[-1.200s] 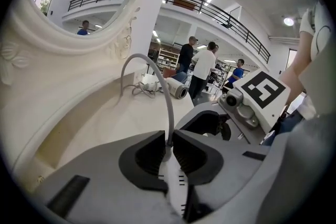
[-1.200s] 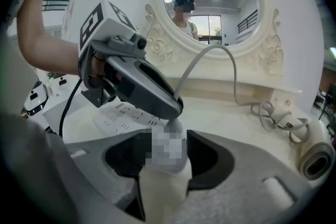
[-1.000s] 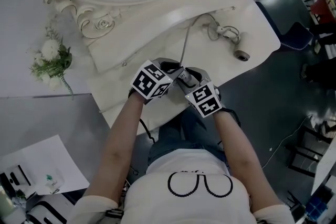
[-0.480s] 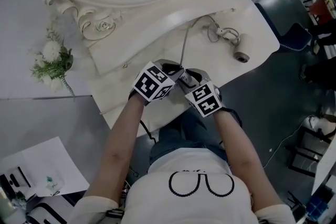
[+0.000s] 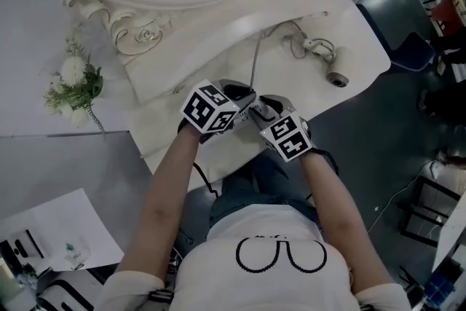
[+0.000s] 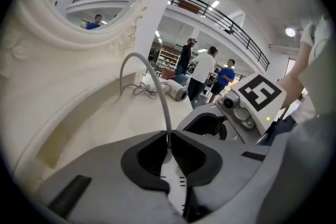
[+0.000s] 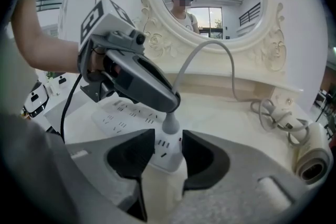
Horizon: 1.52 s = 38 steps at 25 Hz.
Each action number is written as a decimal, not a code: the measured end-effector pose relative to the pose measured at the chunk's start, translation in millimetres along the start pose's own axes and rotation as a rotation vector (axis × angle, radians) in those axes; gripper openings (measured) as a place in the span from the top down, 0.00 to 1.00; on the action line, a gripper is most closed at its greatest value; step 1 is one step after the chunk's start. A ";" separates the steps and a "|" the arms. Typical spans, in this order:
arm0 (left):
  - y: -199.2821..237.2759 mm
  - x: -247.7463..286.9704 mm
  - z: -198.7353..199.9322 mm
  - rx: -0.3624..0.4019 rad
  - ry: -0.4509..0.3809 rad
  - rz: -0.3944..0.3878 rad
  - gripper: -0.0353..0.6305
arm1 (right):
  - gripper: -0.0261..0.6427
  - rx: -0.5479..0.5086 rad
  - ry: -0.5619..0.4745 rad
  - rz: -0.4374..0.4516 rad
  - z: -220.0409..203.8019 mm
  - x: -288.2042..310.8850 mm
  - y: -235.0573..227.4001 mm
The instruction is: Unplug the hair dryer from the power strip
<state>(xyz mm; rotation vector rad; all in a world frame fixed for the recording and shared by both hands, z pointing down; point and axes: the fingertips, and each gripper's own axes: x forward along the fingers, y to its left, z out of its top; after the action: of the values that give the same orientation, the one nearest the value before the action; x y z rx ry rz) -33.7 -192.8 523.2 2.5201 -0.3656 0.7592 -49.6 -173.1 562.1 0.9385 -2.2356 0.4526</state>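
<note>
A white power strip (image 7: 123, 114) lies near the front edge of the white dressing table (image 5: 218, 40). A grey plug (image 7: 169, 124) stands in its near end. The grey cord (image 5: 256, 62) runs from the plug to the hair dryer (image 5: 333, 69) at the table's right end. My left gripper (image 7: 165, 99) is shut on the plug's neck where the cord leaves it (image 6: 169, 139). My right gripper (image 7: 167, 152) has the strip's end between its pads. Its jaws have just been closing, and both pads now lie against the strip's sides. In the head view both grippers (image 5: 247, 100) meet tip to tip.
An ornate oval mirror (image 5: 145, 25) rises behind the table. Loose cord loops (image 7: 268, 113) lie beside the hair dryer (image 7: 310, 157). White flowers (image 5: 73, 80) hang at the left. Papers (image 5: 51, 229) lie at the lower left. Several people (image 6: 202, 73) stand far off.
</note>
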 end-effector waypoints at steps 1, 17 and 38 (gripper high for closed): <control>-2.7 0.6 -0.9 0.046 0.021 0.016 0.91 | 0.72 0.007 0.004 -0.001 0.4 0.6 -0.5; 2.4 0.3 2.2 0.064 0.034 0.041 0.91 | 0.68 0.020 0.052 0.074 0.9 2.2 0.1; -5.2 -7.8 -3.6 0.064 0.027 0.067 0.92 | 0.69 -0.073 0.099 0.069 3.6 4.7 9.2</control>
<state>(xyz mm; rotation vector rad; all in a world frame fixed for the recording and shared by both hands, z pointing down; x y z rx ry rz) -39.7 -185.6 519.4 2.5660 -0.4246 0.8427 -60.4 -171.0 562.2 0.7865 -2.1848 0.4354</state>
